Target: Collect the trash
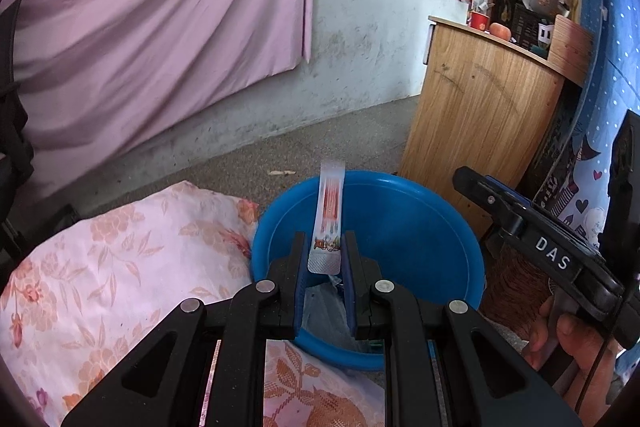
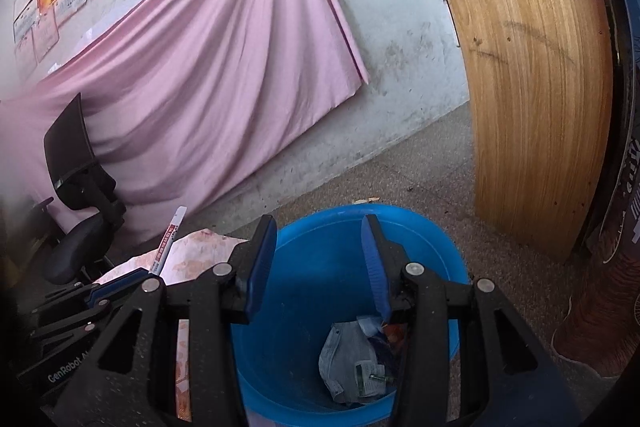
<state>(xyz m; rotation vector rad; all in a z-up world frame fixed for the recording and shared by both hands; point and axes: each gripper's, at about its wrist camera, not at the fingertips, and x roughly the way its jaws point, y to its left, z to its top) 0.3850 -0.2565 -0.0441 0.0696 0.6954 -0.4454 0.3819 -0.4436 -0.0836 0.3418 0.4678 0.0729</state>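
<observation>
My left gripper (image 1: 324, 247) is shut on a long white and red sachet wrapper (image 1: 329, 215) and holds it upright over the near left rim of the blue plastic bin (image 1: 420, 227). The wrapper also shows at the left of the right wrist view (image 2: 170, 239). My right gripper (image 2: 320, 255) is open and empty, its jaws spread above the mouth of the bin (image 2: 320, 291). Crumpled grey paper and other trash (image 2: 356, 359) lie at the bottom of the bin.
A floral pink cloth (image 1: 104, 267) covers the surface left of the bin. A wooden cabinet (image 1: 480, 131) stands right behind it. A pink sheet (image 2: 192, 75) hangs on the wall. A black office chair (image 2: 80, 187) is at far left.
</observation>
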